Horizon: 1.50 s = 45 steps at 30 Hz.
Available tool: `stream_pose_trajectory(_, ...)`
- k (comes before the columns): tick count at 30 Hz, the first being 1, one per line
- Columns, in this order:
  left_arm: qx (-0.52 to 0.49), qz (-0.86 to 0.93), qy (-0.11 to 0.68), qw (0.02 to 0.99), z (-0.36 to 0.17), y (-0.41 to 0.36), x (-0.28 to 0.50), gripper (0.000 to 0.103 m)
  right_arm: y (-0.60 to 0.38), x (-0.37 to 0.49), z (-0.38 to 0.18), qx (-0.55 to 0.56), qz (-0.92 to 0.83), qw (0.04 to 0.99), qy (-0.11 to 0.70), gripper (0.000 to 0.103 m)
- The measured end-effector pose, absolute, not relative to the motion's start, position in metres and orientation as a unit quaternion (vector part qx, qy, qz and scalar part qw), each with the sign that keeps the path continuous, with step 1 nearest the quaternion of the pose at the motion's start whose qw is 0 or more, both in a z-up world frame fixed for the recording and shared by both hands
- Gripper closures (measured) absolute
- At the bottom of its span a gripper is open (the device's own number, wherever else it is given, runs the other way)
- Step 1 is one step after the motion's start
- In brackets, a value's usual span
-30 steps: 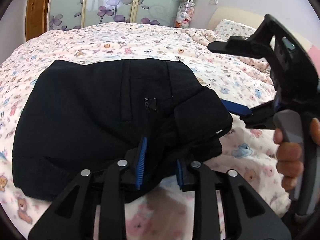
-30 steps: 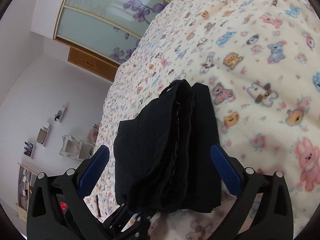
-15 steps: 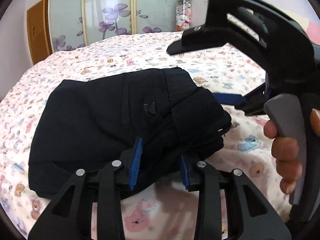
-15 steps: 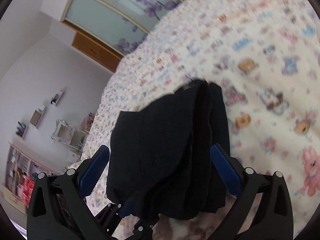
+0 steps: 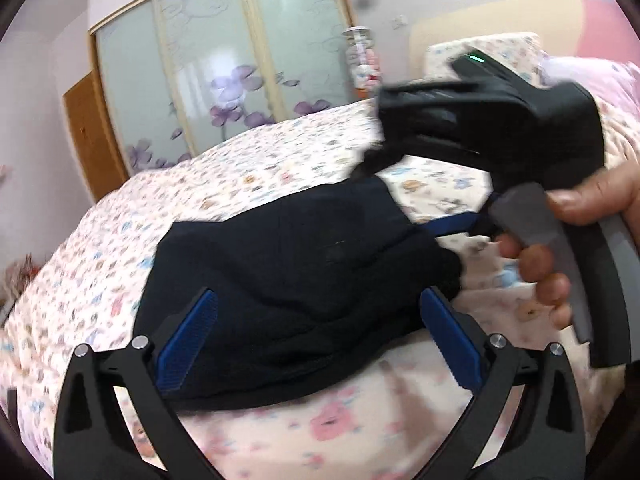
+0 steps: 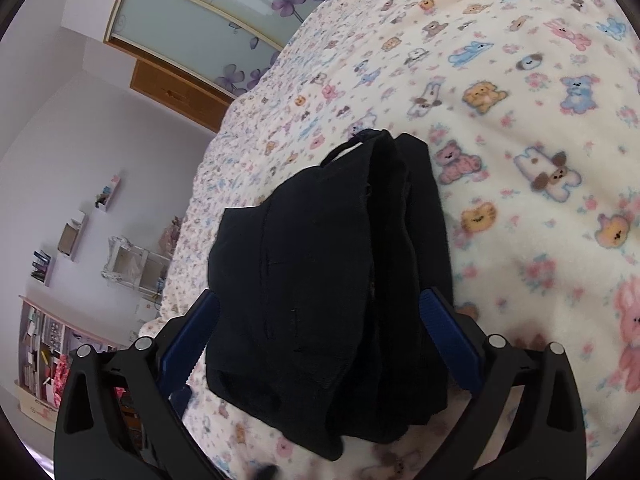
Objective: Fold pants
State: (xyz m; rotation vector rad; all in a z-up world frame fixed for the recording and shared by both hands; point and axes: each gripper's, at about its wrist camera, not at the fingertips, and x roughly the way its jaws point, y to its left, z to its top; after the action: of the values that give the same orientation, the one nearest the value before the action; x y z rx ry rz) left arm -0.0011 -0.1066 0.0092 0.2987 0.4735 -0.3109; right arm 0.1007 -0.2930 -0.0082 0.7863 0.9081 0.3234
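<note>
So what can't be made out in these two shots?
- Left wrist view: motion blur smears the pants and the blanket, so no seams or label can be read.
- Right wrist view: the near edge of the folded pants sits behind the open jaws.
- Shelf contents, right wrist view: too small to identify.

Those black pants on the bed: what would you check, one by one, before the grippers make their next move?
1. Pants folded into a compact bundle: ok.
2. Bundle resting on the blanket: ok.
3. Left gripper let go: ok, its jaws have just been opening; cloth lies between them, unpressed.
4. Right gripper let go: ok, jaws wide either side of the bundle.
5. Edges lined up: cannot tell.
</note>
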Motion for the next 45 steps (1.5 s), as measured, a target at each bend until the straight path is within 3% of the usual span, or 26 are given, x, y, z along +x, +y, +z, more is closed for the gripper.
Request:
stream_pose_trajectory(7, -0.037, -0.102, 0.298, 0.948, 0.006, -0.028, 0.04, 0.002, -0.281, 0.115, -0.019, 0.324, 0.137, 0.826, 0.441, 0.022)
stream_pose_trajectory(10, -0.102, -0.09, 0.298, 0.945, 0.007, -0.005, 0.052, 0.002, -0.269, 0.116, -0.017, 0.27, 0.14, 0.845, 0.44, 0.039)
stream_pose_trajectory(12, -0.127, -0.076, 0.29, 0.946, 0.01, 0.002, 0.059, 0.002, -0.262, 0.118, -0.019, 0.245, 0.142, 0.85, 0.445, 0.062)
stream_pose_trajectory(17, -0.17, -0.067, 0.277, 0.943, 0.01, 0.013, 0.077, 0.002, -0.271, 0.12, -0.01, 0.28, 0.151, 0.856, 0.407, 0.081)
stream_pose_trajectory(21, -0.157, -0.076, 0.266, 0.948, 0.0, 0.021, 0.079, 0.002, -0.28, 0.123, 0.003, 0.289, 0.143, 0.875, 0.36, 0.085)
stream_pose_trajectory(24, -0.145, -0.081, 0.275, 0.947, 0.002, 0.021, 0.081, 0.002, -0.29, 0.123, -0.001, 0.306, 0.119, 0.875, 0.356, 0.086)
stream_pose_trajectory(27, -0.154, -0.081, 0.282, 0.944, 0.001, 0.028, 0.084, 0.002, -0.286, 0.127, -0.022, 0.274, 0.079, 0.869, 0.405, 0.083)
stream_pose_trajectory(29, -0.178, -0.093, 0.284, 0.937, 0.001, 0.038, 0.086, 0.002, -0.281, 0.125, -0.019, 0.258, 0.07, 0.872, 0.411, 0.07)
stream_pose_trajectory(32, -0.222, -0.124, 0.279, 0.926, 0.002, 0.051, 0.087, 0.002, -0.276, 0.111, -0.003, 0.231, 0.049, 0.882, 0.407, 0.037)
stream_pose_trajectory(36, -0.223, -0.149, 0.271, 0.924, 0.004, 0.046, 0.085, 0.002, -0.254, 0.077, 0.035, 0.143, 0.082, 0.929, 0.332, 0.038)
stream_pose_trajectory(39, -0.18, -0.164, 0.267, 0.932, 0.007, 0.028, 0.082, 0.002, -0.221, 0.064, 0.047, 0.099, 0.196, 0.923, 0.317, 0.047)
stream_pose_trajectory(42, -0.142, -0.172, 0.275, 0.935, 0.006, 0.013, 0.081, 0.002, -0.197, 0.065, 0.036, 0.067, 0.256, 0.894, 0.362, 0.048)
stream_pose_trajectory(45, -0.097, -0.147, 0.324, 0.93, -0.009, 0.001, 0.091, 0.002, -0.183, 0.078, -0.006, 0.026, 0.25, 0.84, 0.481, 0.05)
